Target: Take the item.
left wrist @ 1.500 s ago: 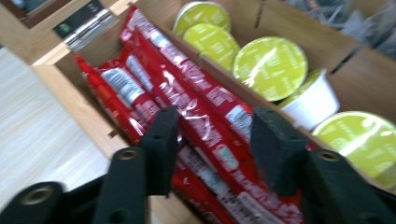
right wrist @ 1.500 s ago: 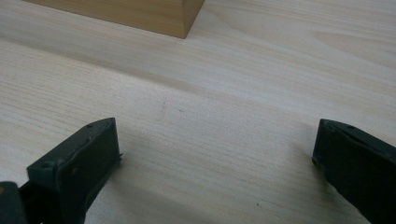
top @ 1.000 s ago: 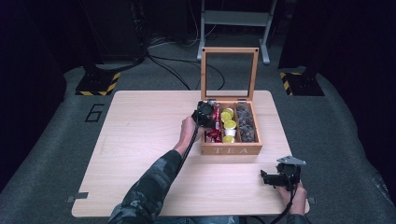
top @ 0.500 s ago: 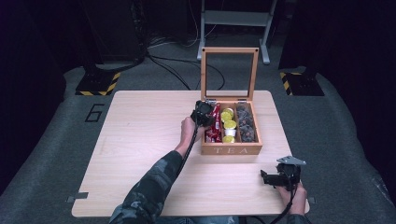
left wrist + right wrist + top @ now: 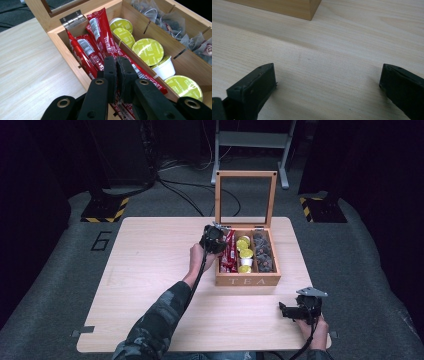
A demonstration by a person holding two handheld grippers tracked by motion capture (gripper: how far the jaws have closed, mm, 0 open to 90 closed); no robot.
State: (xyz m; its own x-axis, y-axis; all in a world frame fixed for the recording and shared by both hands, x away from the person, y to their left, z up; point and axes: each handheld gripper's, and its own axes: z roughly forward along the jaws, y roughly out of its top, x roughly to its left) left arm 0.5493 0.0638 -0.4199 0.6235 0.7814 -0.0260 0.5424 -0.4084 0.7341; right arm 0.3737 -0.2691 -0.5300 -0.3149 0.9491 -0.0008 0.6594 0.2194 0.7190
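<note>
An open wooden tea box (image 5: 247, 281) stands on the table with its glass lid (image 5: 245, 174) upright. The left compartment holds red sachets (image 5: 229, 252), the middle one yellow-lidded capsules (image 5: 245, 254), the right one grey tea bags (image 5: 262, 252). My left gripper (image 5: 216, 239) hangs over the left compartment. In the left gripper view its jaws (image 5: 116, 68) are pressed together just above the red sachets (image 5: 100, 32). Whether a sachet edge is pinched between them is hidden. My right gripper (image 5: 285, 311) rests near the table's front right corner, open (image 5: 327, 75) over bare wood.
The box's corner (image 5: 294, 10) lies ahead of the right gripper. Capsules (image 5: 148, 48) and tea bags (image 5: 175, 22) sit behind thin wooden dividers. A metal hinge (image 5: 71, 18) joins lid and box. The light wooden table (image 5: 150, 270) stretches wide to the left of the box.
The left gripper has edged slightly left and back over the box's left compartment. The right gripper has kept still.
</note>
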